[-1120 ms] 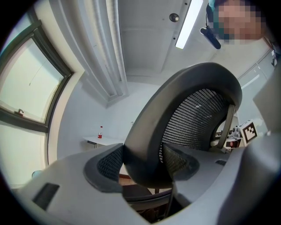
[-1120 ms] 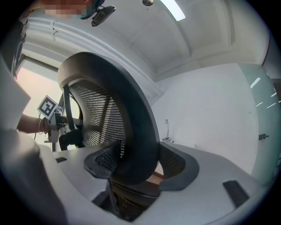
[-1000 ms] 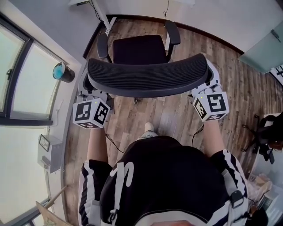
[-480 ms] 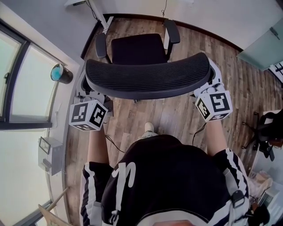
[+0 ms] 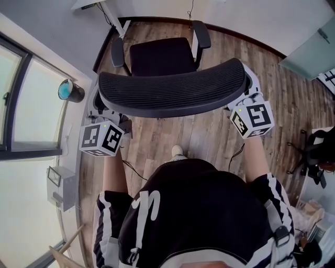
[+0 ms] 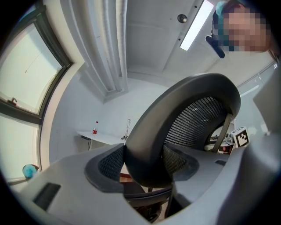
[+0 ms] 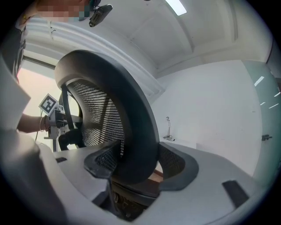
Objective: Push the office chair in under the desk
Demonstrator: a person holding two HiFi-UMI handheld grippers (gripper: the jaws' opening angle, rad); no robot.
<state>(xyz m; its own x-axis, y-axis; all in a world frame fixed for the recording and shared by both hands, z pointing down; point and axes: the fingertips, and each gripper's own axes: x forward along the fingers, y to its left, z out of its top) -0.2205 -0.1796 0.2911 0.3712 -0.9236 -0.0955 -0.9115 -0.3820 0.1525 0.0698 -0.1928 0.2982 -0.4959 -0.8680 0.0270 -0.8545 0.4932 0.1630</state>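
Observation:
In the head view the black office chair faces away from me, its curved mesh backrest (image 5: 172,94) across the middle and its seat (image 5: 157,57) beyond. A white desk's (image 5: 89,4) corner and leg show at the top edge. My left gripper (image 5: 102,112) is shut on the backrest's left end, and my right gripper (image 5: 247,99) is shut on its right end. In the left gripper view the backrest rim (image 6: 175,127) sits pinched between the jaws of the left gripper (image 6: 142,160). The right gripper (image 7: 134,162) likewise clamps the rim (image 7: 127,114) in its own view.
A window (image 5: 21,104) and a grey wall run along the left, with a teal-topped cylinder (image 5: 70,90) and a wall box (image 5: 60,180). A red bottle (image 6: 94,130) stands on the desk top (image 6: 103,138). A black stand (image 5: 314,152) sits at the right. A cable lies on the wood floor (image 5: 209,136).
The chair has rolled a little forward toward the desk. Both grippers have moved forward with the backrest while staying clamped on it.

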